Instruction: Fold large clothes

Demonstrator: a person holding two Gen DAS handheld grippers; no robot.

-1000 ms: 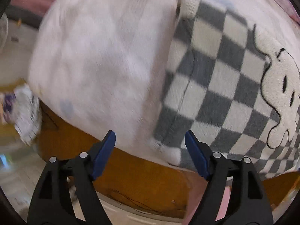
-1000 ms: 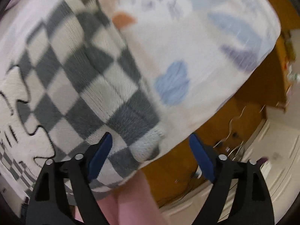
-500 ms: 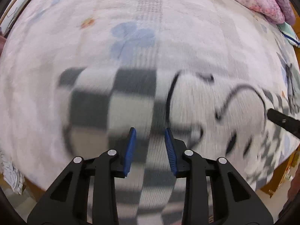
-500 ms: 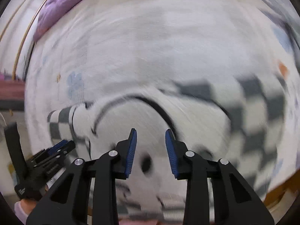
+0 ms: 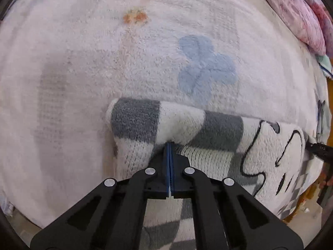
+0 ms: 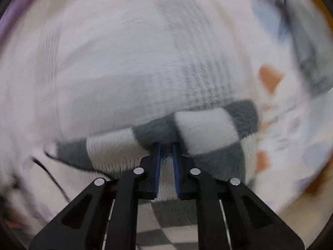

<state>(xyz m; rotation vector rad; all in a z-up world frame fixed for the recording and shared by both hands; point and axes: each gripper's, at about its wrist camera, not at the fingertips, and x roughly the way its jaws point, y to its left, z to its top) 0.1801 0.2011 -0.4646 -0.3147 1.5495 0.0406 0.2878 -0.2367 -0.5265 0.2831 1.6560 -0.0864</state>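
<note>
A fuzzy grey-and-white checkered sweater [image 5: 135, 120] with a white cartoon figure [image 5: 270, 150] outlined in black lies on a white bedspread [image 5: 93, 62], its far edge folded over. My left gripper [image 5: 170, 143] points down and is shut, pinching that folded edge near its left corner. The right wrist view is blurred by motion. There my right gripper [image 6: 166, 145] has its jaws closing on the same sweater [image 6: 204, 127], with a strip of fabric squeezed between the blue pads [image 6: 157, 166]. A dark tip of the right gripper [image 5: 318, 149] shows at the left view's right edge.
The bedspread carries a pale blue flower print [image 5: 204, 66] and small orange marks [image 5: 135, 17]. Pink bedding [image 5: 301, 14] is bunched at the far right corner. Orange-brown wood [image 6: 318, 185] shows past the bed's right side.
Both grippers moved from the bed's edge in over the sweater and went from wide open to closed. Each now grips the folded far edge of the sweater.
</note>
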